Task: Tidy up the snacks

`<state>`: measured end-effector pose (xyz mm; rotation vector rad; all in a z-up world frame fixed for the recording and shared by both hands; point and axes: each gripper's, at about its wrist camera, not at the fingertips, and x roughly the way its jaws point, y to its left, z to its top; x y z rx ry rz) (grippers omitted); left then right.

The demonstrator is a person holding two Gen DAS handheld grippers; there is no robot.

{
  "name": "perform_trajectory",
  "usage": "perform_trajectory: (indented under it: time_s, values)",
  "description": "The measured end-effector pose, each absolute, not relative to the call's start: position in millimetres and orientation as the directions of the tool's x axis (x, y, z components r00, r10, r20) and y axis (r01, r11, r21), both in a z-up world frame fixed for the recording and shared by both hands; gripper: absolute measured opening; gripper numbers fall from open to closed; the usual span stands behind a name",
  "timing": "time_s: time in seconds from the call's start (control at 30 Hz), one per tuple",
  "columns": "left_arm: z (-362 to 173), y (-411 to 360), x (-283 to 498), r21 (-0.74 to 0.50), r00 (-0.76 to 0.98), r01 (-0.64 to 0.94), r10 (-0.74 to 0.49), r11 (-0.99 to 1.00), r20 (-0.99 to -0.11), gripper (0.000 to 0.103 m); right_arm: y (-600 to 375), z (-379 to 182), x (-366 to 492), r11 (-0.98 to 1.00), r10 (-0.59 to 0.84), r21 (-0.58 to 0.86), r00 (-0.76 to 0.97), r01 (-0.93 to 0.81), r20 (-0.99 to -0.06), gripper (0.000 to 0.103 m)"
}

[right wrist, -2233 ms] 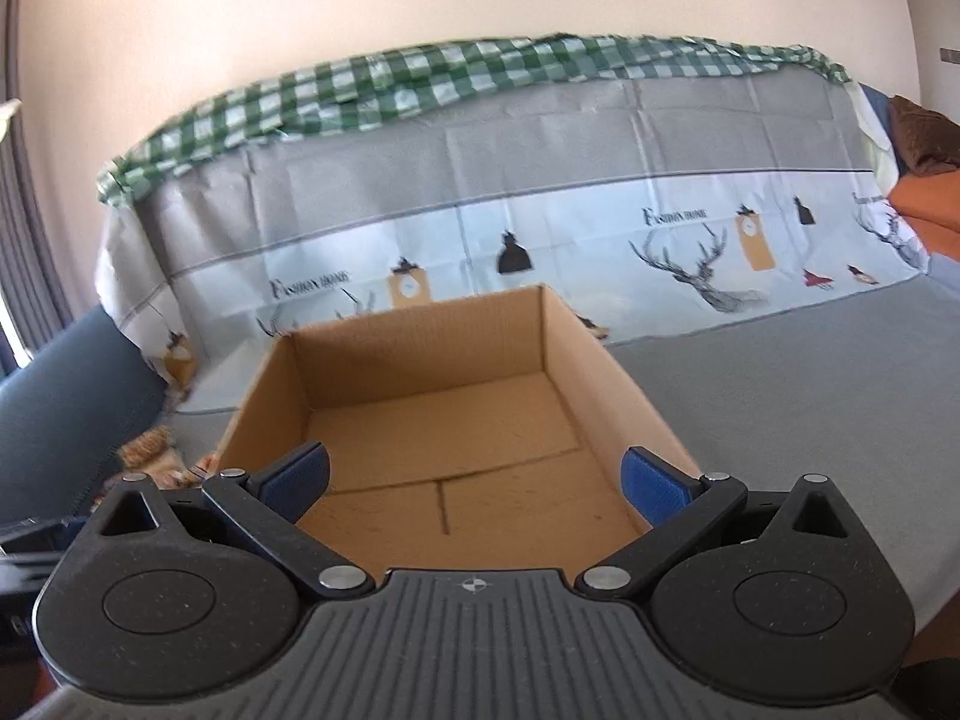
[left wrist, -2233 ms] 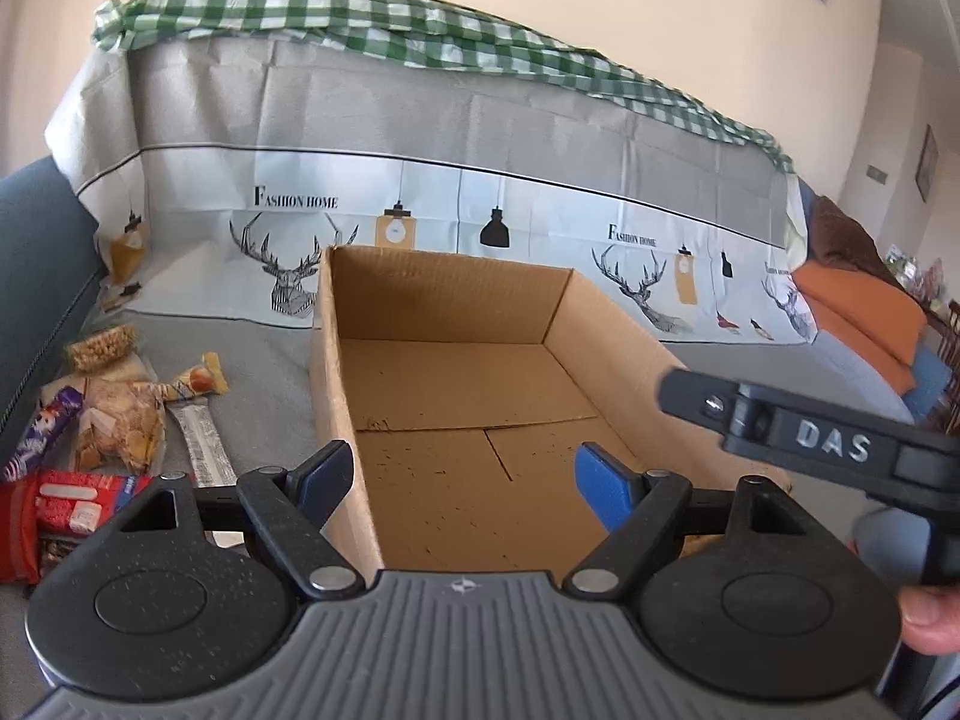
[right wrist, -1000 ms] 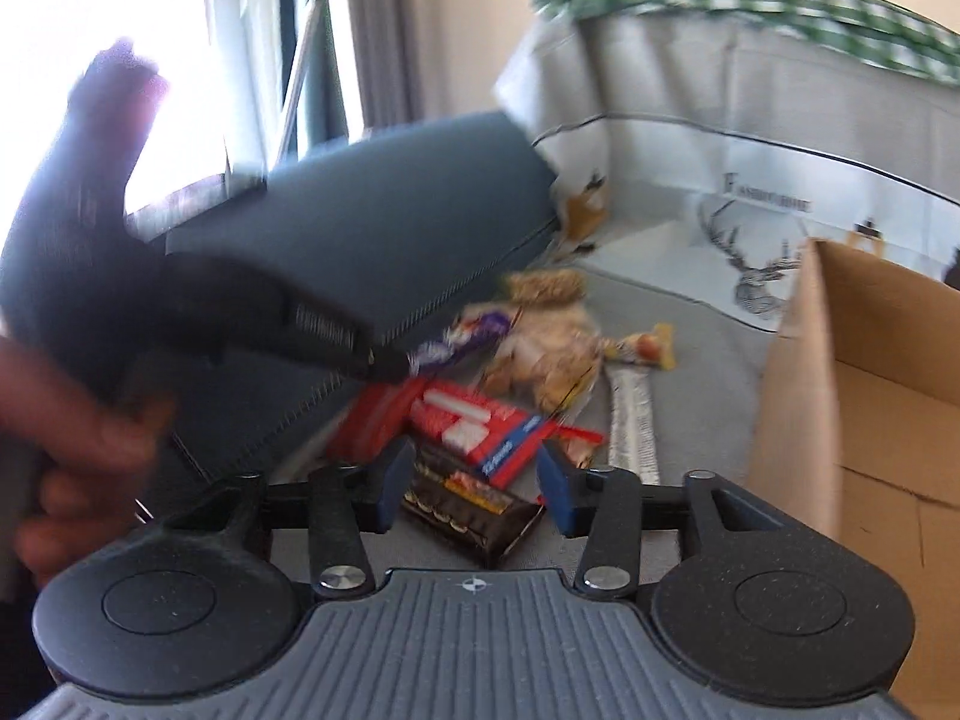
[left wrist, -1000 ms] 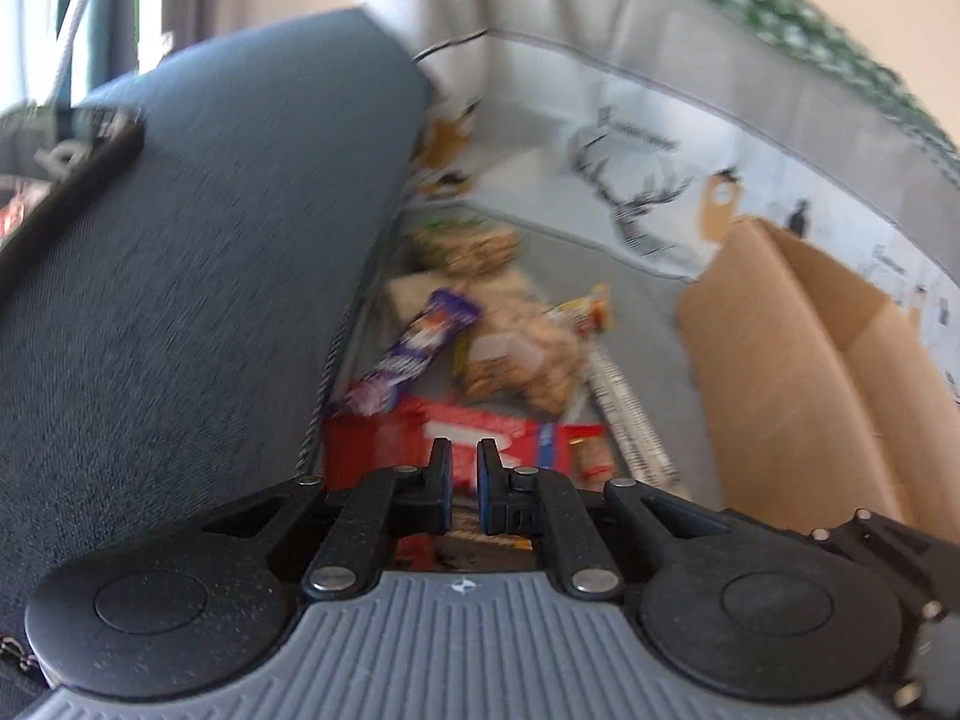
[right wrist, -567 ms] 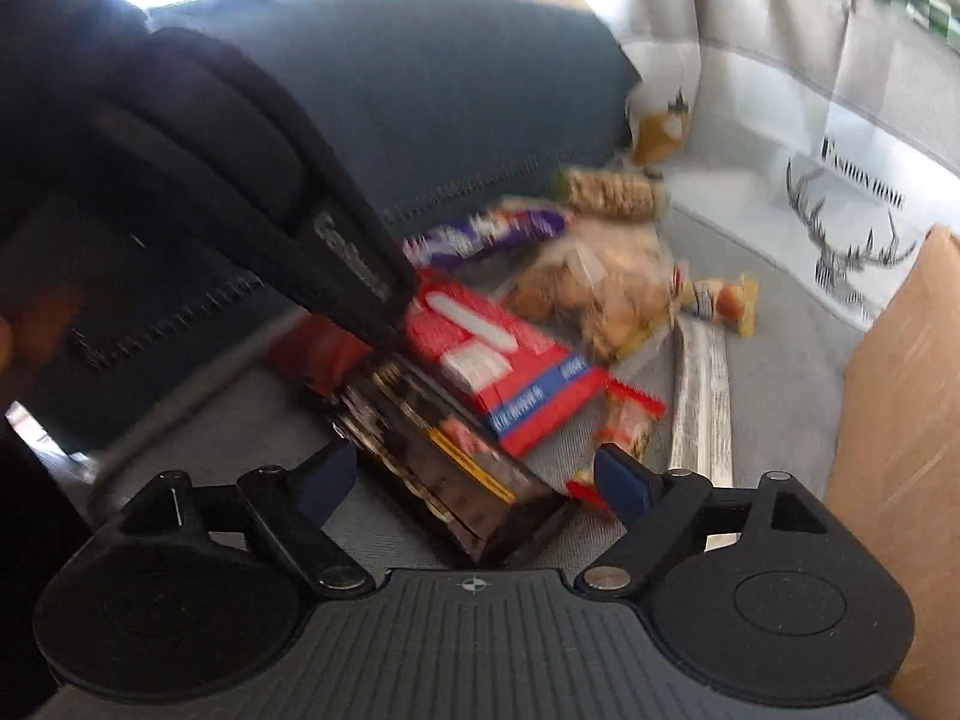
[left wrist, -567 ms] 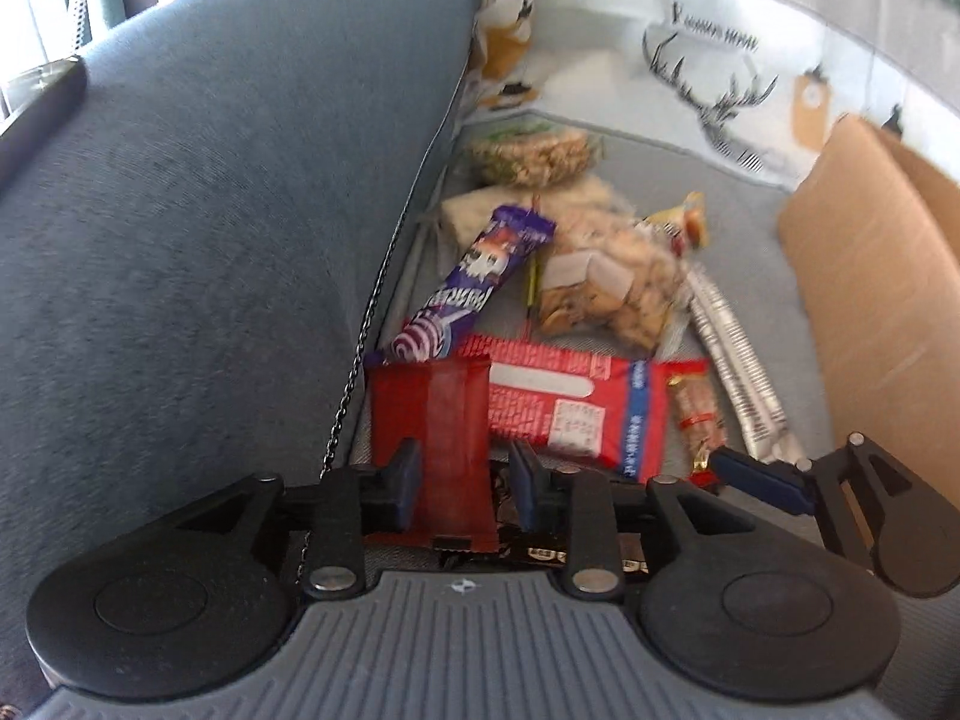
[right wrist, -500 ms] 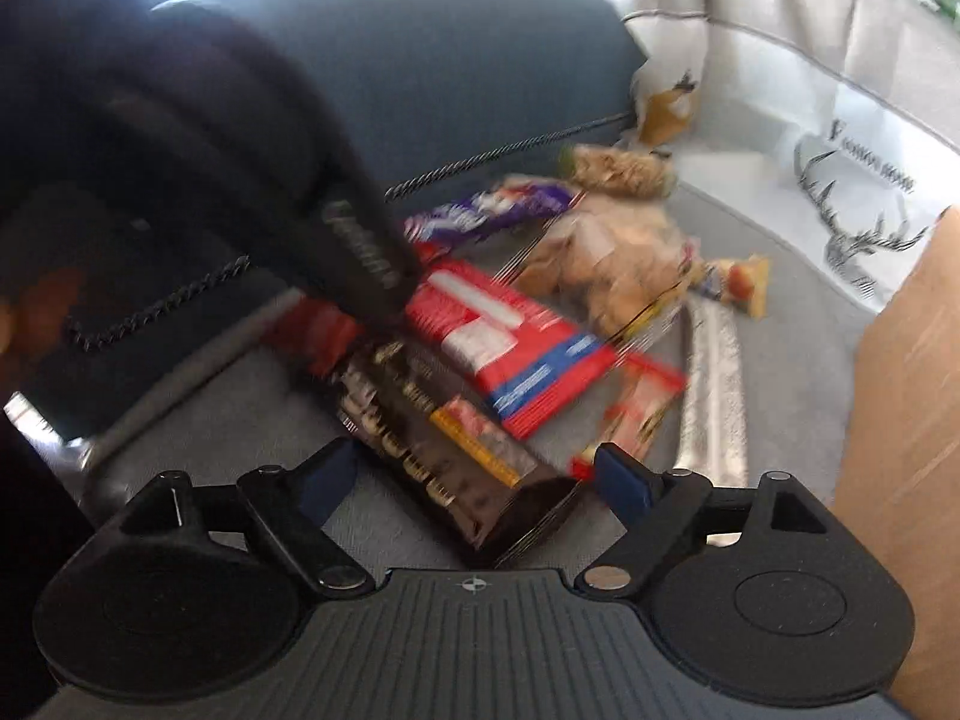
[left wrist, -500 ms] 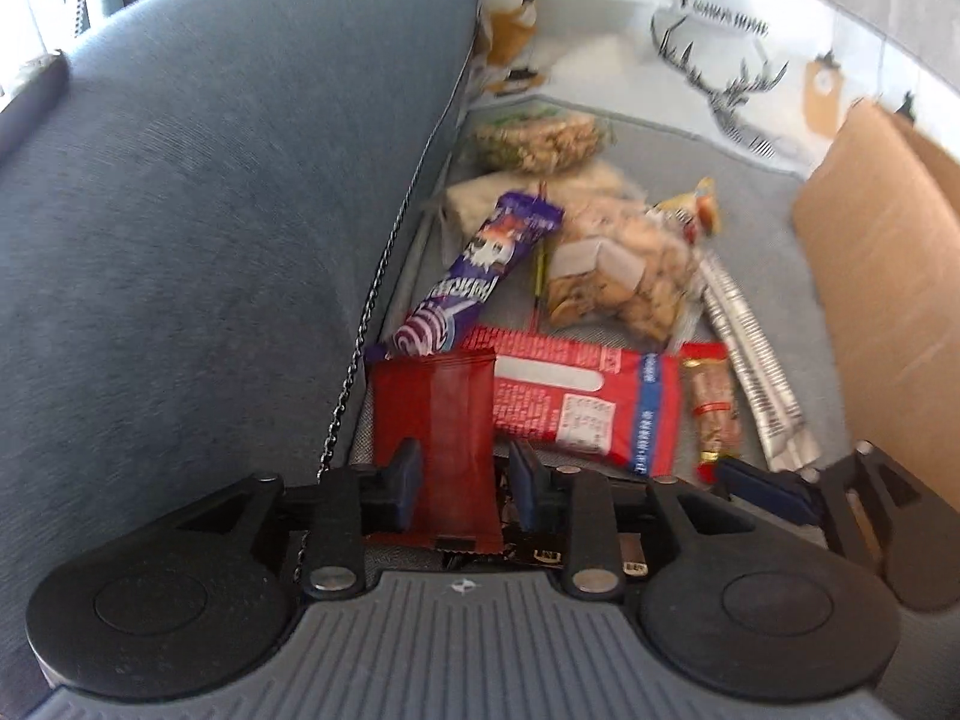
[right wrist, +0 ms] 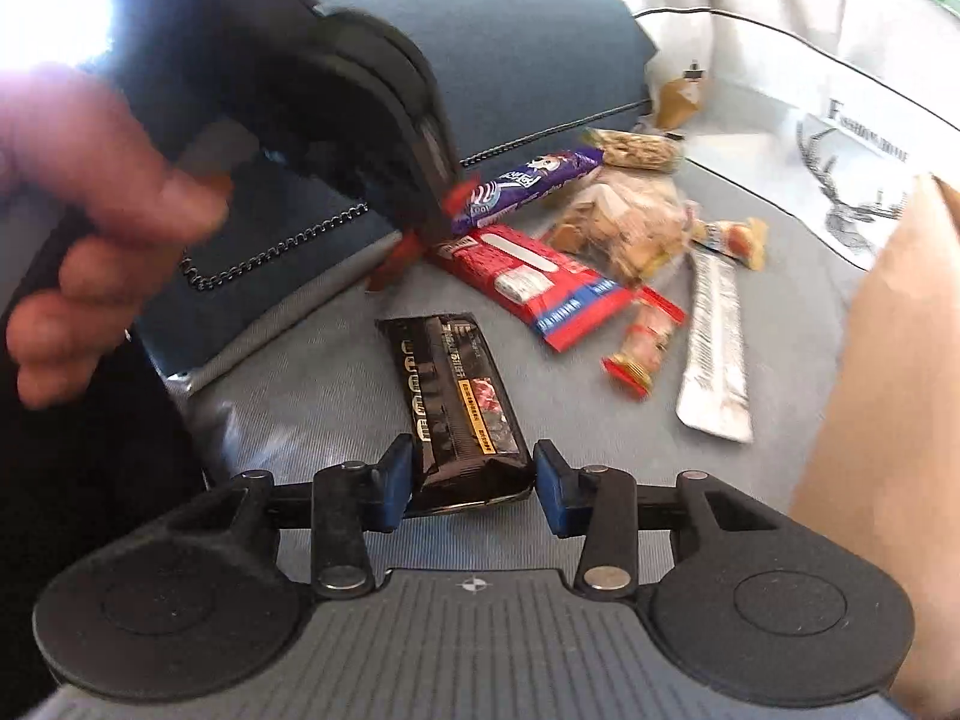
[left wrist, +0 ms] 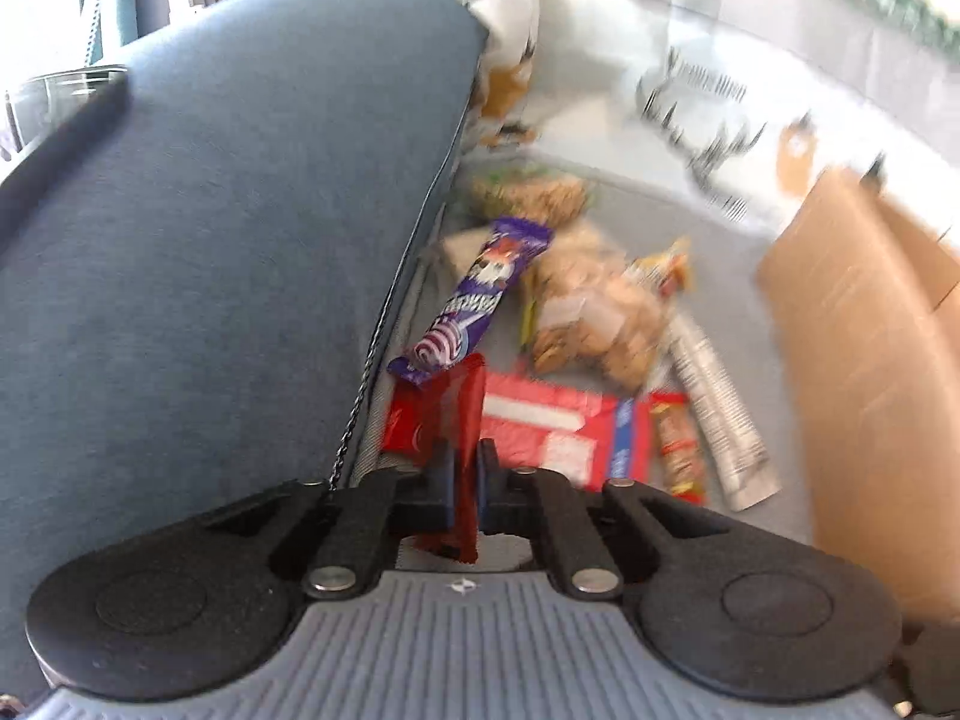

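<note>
While gripper-held: one red packet (left wrist: 459,420)

Each gripper is built alike: a ribbed grey housing stamped with a small compass-like mark, flanked by two round black discs with a speckled finish. From these, black linkage arms fixed with silver rivets run forward to blue pads. The left gripper (left wrist: 465,477) and the right gripper (right wrist: 474,483) share this make. In the right wrist view, the person's left hand (right wrist: 90,204) is seen, bare, on a black grip.
</note>
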<state>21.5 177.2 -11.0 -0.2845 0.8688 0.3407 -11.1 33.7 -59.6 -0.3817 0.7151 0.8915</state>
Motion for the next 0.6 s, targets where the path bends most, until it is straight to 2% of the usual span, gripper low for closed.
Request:
perform_trajectory:
  time_s: [0.17, 0.27, 0.4, 0.5, 0.53, 0.57, 0.6]
  values:
    - [0, 191, 1, -0.393, 0.695, -0.245, -0.122, 0.886, -0.708, 0.003, 20, -55, -19, 0.696, 0.467, -0.061, 0.516, -0.715, -0.718, 0.044]
    - [-4, 189, 6, -0.438, 0.639, -0.198, -0.223, 0.877, -0.736, 0.003, 13, -51, -20, 0.753, 0.43, -0.035, 0.531, -0.657, -0.73, 0.044]
    - [-16, 185, 17, -0.339, 0.535, -0.291, -0.141, 0.895, -0.833, 0.007, 7, -51, -21, 0.762, 0.454, 0.03, 0.5, -0.647, -0.737, 0.048]
    - [-19, 176, 20, -0.27, 0.519, -0.298, -0.082, 0.916, -0.851, 0.025, 8, -52, -18, 0.753, 0.476, 0.04, 0.503, -0.657, -0.722, 0.059]
    - [-19, 172, 21, -0.238, 0.511, -0.308, -0.051, 0.921, -0.858, 0.037, 7, -53, -17, 0.75, 0.483, 0.044, 0.5, -0.661, -0.718, 0.061]
    - [-20, 171, 24, -0.213, 0.504, -0.325, -0.022, 0.921, -0.864, 0.044, 9, -53, -15, 0.747, 0.487, 0.047, 0.498, -0.663, -0.718, 0.065]
    - [-20, 169, 25, -0.201, 0.5, -0.331, -0.009, 0.922, -0.866, 0.045, 9, -54, -14, 0.744, 0.491, 0.05, 0.495, -0.666, -0.717, 0.068]
